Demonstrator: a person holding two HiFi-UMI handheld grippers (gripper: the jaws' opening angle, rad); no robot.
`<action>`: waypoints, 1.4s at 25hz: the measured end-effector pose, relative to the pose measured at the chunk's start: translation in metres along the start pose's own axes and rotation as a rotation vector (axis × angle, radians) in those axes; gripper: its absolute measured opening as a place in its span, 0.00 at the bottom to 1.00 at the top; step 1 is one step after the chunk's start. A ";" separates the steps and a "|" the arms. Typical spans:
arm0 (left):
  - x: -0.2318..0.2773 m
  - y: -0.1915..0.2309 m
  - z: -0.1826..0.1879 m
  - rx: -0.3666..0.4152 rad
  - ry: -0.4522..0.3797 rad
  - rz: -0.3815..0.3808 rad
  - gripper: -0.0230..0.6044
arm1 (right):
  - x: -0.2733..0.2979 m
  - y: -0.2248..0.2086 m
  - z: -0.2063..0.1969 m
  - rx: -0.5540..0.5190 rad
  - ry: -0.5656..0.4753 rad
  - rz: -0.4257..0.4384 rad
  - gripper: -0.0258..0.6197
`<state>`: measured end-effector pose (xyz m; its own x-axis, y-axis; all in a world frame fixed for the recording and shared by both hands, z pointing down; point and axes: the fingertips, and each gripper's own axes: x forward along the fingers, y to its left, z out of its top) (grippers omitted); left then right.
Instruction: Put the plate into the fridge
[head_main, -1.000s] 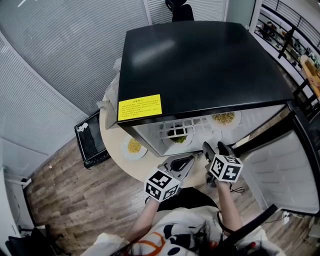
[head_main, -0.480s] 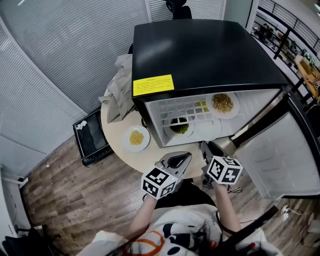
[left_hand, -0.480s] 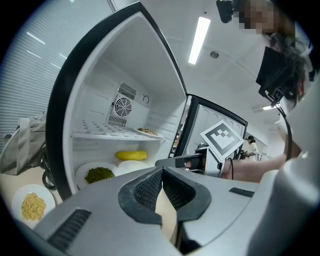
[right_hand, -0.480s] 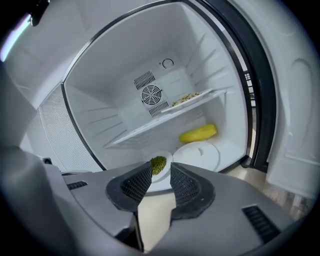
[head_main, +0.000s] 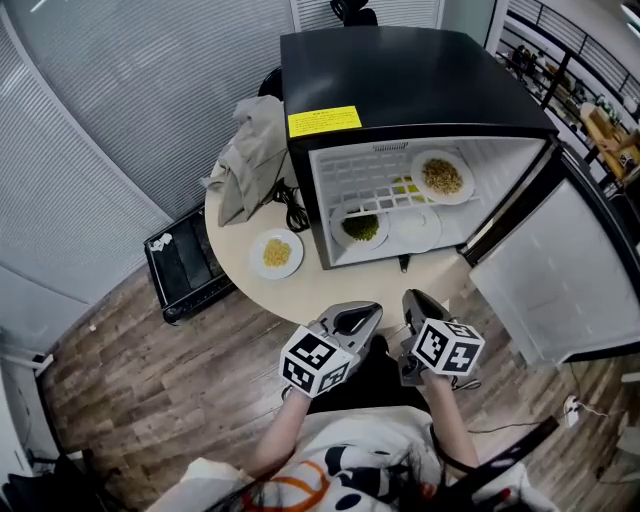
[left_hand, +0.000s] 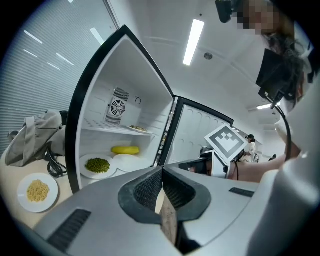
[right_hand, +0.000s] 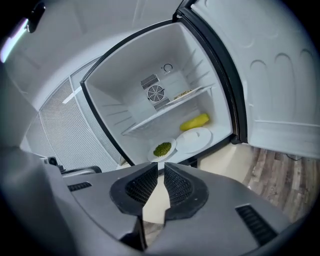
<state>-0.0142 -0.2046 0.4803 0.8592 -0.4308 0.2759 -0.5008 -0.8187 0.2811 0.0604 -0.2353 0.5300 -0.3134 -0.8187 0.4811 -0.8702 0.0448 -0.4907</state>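
Note:
A white plate of yellow food (head_main: 277, 253) lies on the round table (head_main: 300, 298), left of the black fridge (head_main: 400, 80); it also shows as the plate (left_hand: 37, 191) in the left gripper view. The fridge door (head_main: 555, 270) stands wide open to the right. Inside are a plate of green food (head_main: 361, 228), an empty white plate (head_main: 413, 225), a yellow item (right_hand: 194, 121) and a plate of noodles (head_main: 441, 176) on the shelf. My left gripper (head_main: 365, 318) is shut and empty. My right gripper (head_main: 415, 305) is closing, a thin gap left and nothing between its jaws. Both hang off the table's near edge.
A grey cloth bag (head_main: 250, 155) and a black cable (head_main: 293, 210) lie on the table beside the fridge's left wall. A black appliance (head_main: 185, 268) sits on the wooden floor to the left. The open door juts out on the right.
Both grippers have drawn back from the fridge opening toward the body. The right jaws have come together. More of the fridge's inside shows.

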 end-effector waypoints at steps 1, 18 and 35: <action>-0.003 -0.003 -0.002 -0.001 0.000 -0.003 0.06 | -0.004 0.001 -0.004 0.002 0.002 -0.002 0.12; -0.016 -0.041 0.008 -0.011 -0.077 -0.005 0.05 | -0.057 -0.006 -0.027 0.027 -0.015 -0.021 0.09; -0.022 -0.133 -0.002 0.006 -0.094 0.110 0.05 | -0.140 -0.035 -0.056 0.034 0.027 0.065 0.08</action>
<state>0.0330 -0.0857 0.4382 0.8051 -0.5516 0.2179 -0.5924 -0.7664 0.2485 0.1137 -0.0898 0.5209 -0.3791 -0.7993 0.4663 -0.8345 0.0775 -0.5456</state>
